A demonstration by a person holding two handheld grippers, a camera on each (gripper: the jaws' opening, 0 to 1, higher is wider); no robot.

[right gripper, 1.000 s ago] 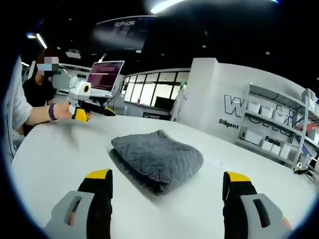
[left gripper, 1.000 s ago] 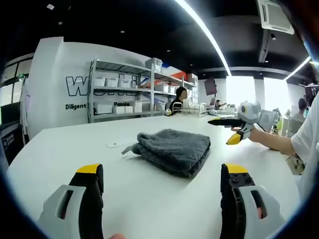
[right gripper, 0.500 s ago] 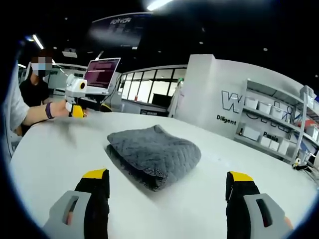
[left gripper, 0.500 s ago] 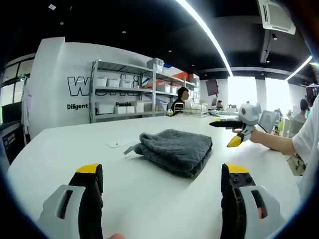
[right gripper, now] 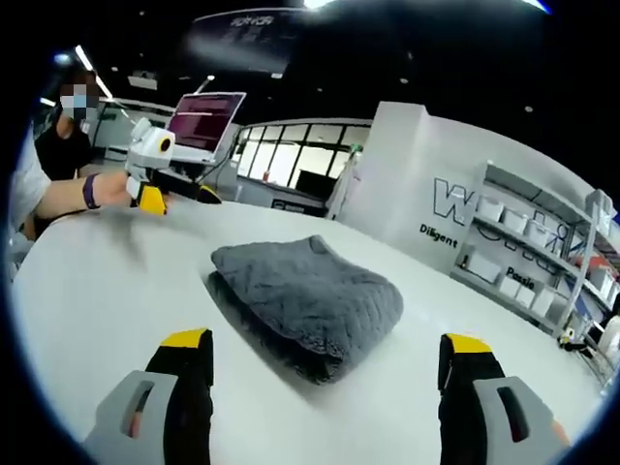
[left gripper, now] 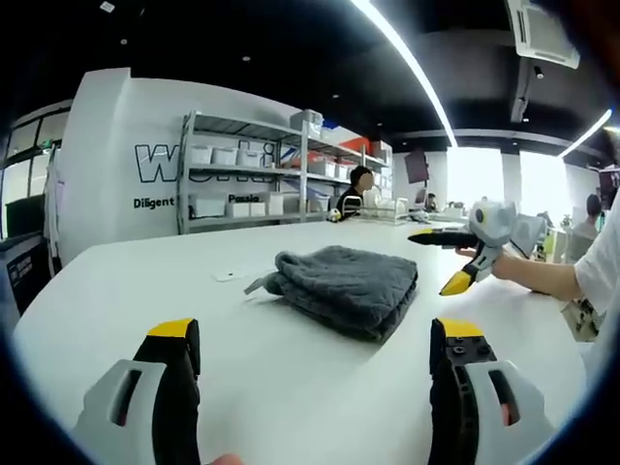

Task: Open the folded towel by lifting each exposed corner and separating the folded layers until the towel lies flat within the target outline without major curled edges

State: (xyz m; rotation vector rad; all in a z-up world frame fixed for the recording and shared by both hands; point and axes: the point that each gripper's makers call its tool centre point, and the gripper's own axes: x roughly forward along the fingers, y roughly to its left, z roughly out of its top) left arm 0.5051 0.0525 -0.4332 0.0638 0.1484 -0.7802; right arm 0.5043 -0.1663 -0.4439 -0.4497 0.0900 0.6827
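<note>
While the grey towel (left gripper: 347, 290) lies folded at the centre of the left gripper view, I log it as a thick, quilted stack resting on the white table (left gripper: 145, 281), with a small tab or corner sticking out at its left edge. My left gripper (left gripper: 315, 334) sits at the bottom of that frame, jaws spread wide, yellow-tipped, nothing between them, and well short of the towel. At the right of the same frame I see my right gripper (left gripper: 457, 260), held in a hand (left gripper: 513, 266) above the table just beside the towel's right side, its two jaws parted and empty. In the right gripper view the towel (right gripper: 308, 295) sits at centre, folded edge facing the camera, layers stacked at the near side. The right gripper (right gripper: 322, 347) rises from the bottom of that frame, jaws wide apart, apart from the cloth. The left gripper (right gripper: 172, 192) appears at upper left, over the far table edge (right gripper: 87, 291). Metal shelving (left gripper: 242, 184) with white bins stands behind the table against a lettered wall.
</note>
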